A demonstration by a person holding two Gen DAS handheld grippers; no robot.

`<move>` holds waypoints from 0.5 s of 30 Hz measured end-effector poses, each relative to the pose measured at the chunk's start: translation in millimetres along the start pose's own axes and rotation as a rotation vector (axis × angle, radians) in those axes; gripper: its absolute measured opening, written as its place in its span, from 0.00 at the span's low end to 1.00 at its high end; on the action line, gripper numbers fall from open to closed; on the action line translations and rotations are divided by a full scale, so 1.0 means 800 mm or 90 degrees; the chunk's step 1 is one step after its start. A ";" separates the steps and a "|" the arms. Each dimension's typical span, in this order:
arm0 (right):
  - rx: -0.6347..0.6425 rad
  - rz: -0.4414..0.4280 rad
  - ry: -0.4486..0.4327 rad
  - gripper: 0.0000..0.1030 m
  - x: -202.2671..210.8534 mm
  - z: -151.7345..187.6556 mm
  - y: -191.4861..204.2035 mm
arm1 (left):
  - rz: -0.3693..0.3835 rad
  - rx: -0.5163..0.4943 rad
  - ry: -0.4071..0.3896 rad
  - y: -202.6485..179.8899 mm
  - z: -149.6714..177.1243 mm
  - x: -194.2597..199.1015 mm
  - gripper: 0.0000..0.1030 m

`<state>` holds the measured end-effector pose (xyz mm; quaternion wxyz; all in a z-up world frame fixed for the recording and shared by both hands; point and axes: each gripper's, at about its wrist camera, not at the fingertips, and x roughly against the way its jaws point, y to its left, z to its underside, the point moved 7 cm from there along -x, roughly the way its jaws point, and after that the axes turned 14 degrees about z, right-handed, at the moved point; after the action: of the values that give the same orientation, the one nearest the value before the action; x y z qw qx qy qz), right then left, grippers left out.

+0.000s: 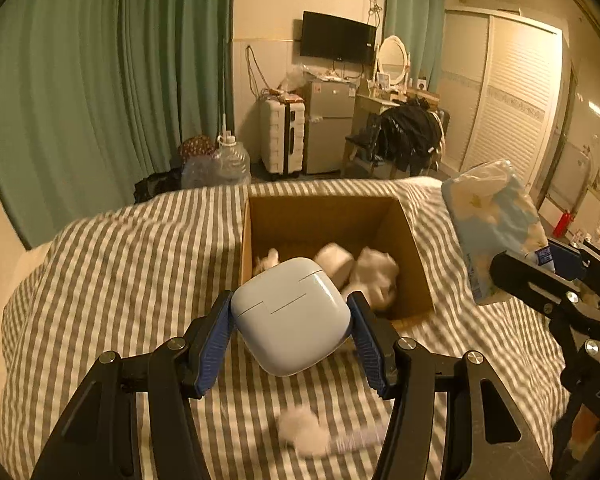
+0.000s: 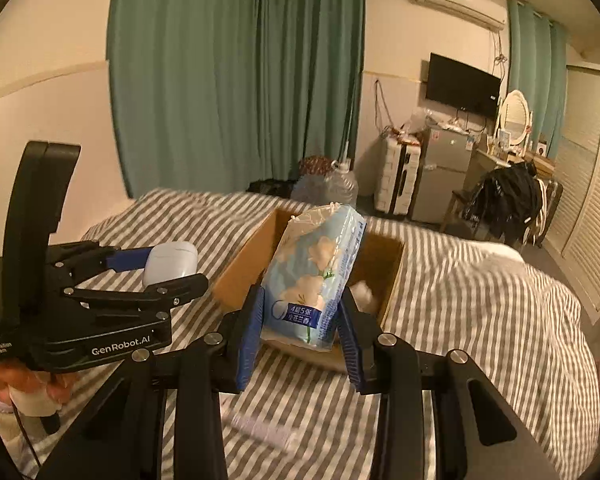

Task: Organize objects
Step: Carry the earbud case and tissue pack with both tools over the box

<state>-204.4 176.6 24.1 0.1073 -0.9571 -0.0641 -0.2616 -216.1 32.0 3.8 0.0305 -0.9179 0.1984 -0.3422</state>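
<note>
My left gripper (image 1: 291, 308) is shut on a white earbud case (image 1: 292, 314) and holds it above the striped bed, just short of the near edge of an open cardboard box (image 1: 328, 216). White soft items (image 1: 374, 272) lie in the box. My right gripper (image 2: 300, 316) is shut on a light-blue tissue pack (image 2: 316, 272) and holds it upright over the box's near rim (image 2: 236, 280). The tissue pack also shows at the right of the left wrist view (image 1: 496, 220). The left gripper with the case shows at the left of the right wrist view (image 2: 172, 264).
The box sits on a bed with a grey-and-white striped cover (image 1: 120, 280). A white fluffy thing with a pale stick (image 1: 312, 434) lies on the cover below my left gripper. Beyond the bed stand water jugs (image 1: 230, 164), a suitcase (image 1: 282, 136) and a small fridge (image 1: 328, 128).
</note>
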 end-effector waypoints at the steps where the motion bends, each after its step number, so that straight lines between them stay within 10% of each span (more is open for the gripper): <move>1: -0.003 0.003 -0.004 0.35 -0.009 -0.010 -0.004 | 0.001 0.000 -0.001 0.004 -0.010 -0.010 0.57; 15: -0.064 0.018 0.031 0.35 -0.180 -0.050 -0.034 | 0.008 -0.047 0.021 0.046 -0.062 -0.163 0.57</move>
<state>-352.0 184.1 -11.3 0.0644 -0.9553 -0.0351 -0.2864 -350.1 52.6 -45.6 -0.0044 -0.9115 0.2169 -0.3494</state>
